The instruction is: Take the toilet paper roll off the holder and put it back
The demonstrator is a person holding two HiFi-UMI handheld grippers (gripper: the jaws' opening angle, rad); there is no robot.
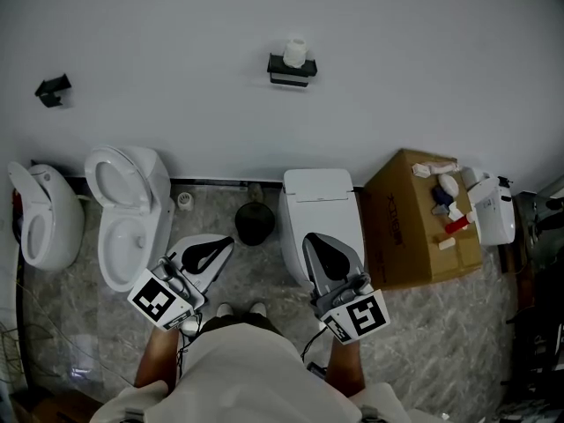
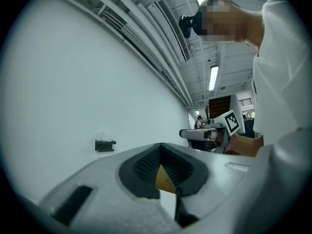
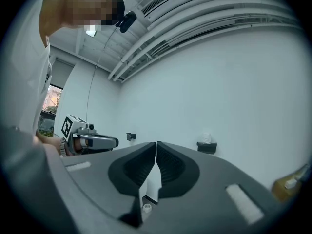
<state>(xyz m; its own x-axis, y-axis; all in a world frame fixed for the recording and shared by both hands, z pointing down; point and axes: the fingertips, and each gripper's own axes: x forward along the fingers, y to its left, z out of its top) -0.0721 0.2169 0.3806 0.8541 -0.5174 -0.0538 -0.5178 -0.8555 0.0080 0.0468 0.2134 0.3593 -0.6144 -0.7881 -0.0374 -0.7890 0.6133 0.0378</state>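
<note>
The toilet paper roll (image 1: pixel 295 51) sits upright on top of its black holder (image 1: pixel 290 71), which is fixed to the white wall (image 1: pixel 423 51) well ahead of me. Neither of my tools is anywhere near it.

My right gripper (image 1: pixel 315 243) is held level over the white toilet (image 1: pixel 319 203) that stands against the wall below the holder. Its fingers are pressed together with only a hairline slit between them and nothing in their grasp. My left gripper (image 1: pixel 220 247) is level too, beside the right one and apart from it. Its fingertips meet at the front and it is empty.

To my right a cardboard box (image 1: pixel 401 227) stands just beside that toilet, with small items on its top. To my left is a second toilet (image 1: pixel 132 223) with its seat raised, and another white bowl (image 1: pixel 40 223) beyond it. A dark round object (image 1: pixel 255 224) sits on the marbled floor (image 1: pixel 441 342) between the toilets. High on the wall to the left is a small black fitting (image 1: pixel 53 89).
</note>
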